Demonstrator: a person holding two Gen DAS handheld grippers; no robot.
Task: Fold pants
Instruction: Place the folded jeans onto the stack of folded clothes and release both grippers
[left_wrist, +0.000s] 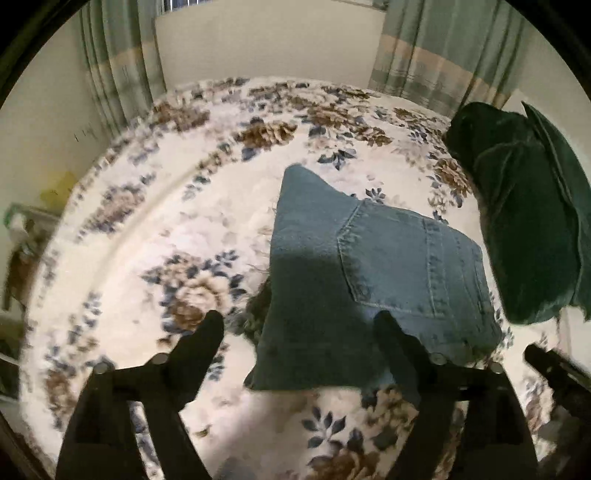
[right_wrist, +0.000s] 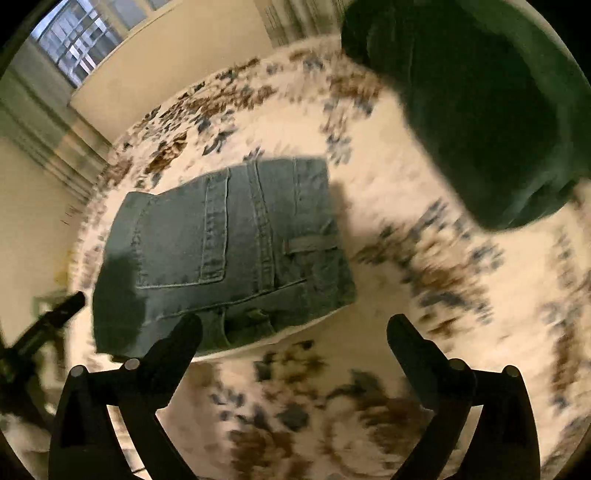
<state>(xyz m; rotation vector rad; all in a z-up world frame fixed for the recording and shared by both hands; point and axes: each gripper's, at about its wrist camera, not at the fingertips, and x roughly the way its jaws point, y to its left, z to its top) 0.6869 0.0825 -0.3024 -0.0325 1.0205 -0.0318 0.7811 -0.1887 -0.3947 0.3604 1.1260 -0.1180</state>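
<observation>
Blue denim pants lie folded into a compact rectangle on the floral bedspread, back pocket up. My left gripper is open and empty just above the near edge of the pants. In the right wrist view the folded pants lie ahead and left. My right gripper is open and empty, hovering over the near right edge of the pants. The tip of the right gripper shows at the left wrist view's right edge; the left gripper's tip shows at the right wrist view's left edge.
A dark green folded garment lies on the bed to the right of the pants; it also shows in the right wrist view. Curtains and a wall stand behind the bed. Clutter sits off the bed's left side.
</observation>
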